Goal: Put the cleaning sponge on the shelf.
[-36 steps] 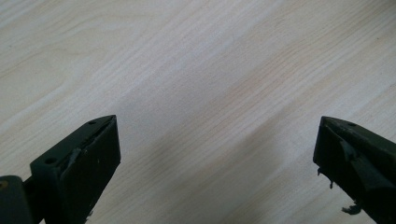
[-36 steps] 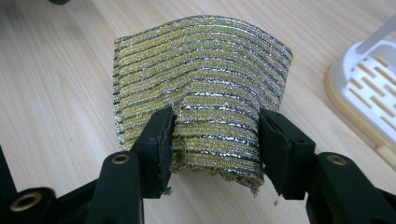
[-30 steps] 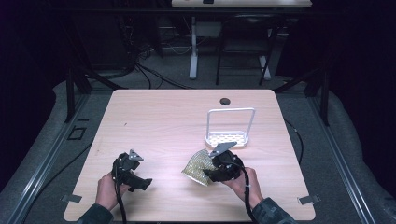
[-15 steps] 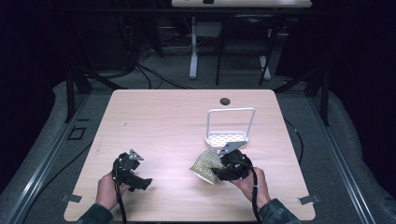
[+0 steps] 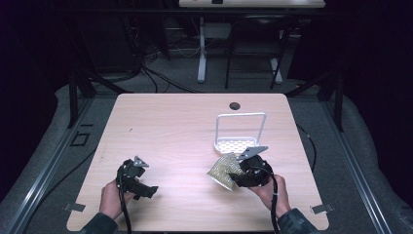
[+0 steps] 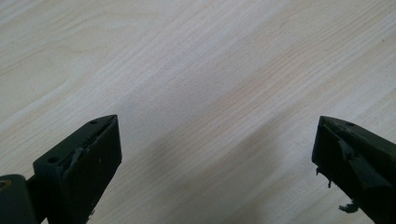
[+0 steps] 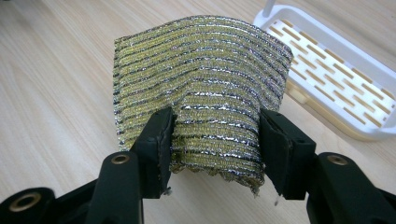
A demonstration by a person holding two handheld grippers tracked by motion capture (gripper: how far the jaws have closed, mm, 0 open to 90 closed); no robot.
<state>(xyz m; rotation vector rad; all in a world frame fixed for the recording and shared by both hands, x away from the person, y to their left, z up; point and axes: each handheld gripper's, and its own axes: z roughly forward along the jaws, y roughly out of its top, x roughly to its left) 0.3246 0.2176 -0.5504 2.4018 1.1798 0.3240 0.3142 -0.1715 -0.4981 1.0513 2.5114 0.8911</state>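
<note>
A gold and silver striped scouring sponge point(image 7: 201, 79) is squeezed between the jaws of my right gripper point(image 7: 215, 140), which is shut on its near edge. In the high view the sponge point(image 5: 224, 170) hangs just off the table, left of my right gripper point(image 5: 238, 173), close in front of a white slotted rack point(image 5: 237, 144). The same rack point(image 7: 336, 79) lies at the upper right of the right gripper view. My left gripper point(image 5: 146, 190) rests near the table's front left, open, with bare wood between its jaws point(image 6: 215, 154).
The rack has a tall white wire handle point(image 5: 241, 117) standing over it. A dark round hole point(image 5: 235, 106) sits near the table's far edge point(image 5: 199, 95). Black frame legs and cables lie on the floor beyond the table.
My right gripper has carried the sponge to the right, toward the white rack. The left gripper has stayed where it was.
</note>
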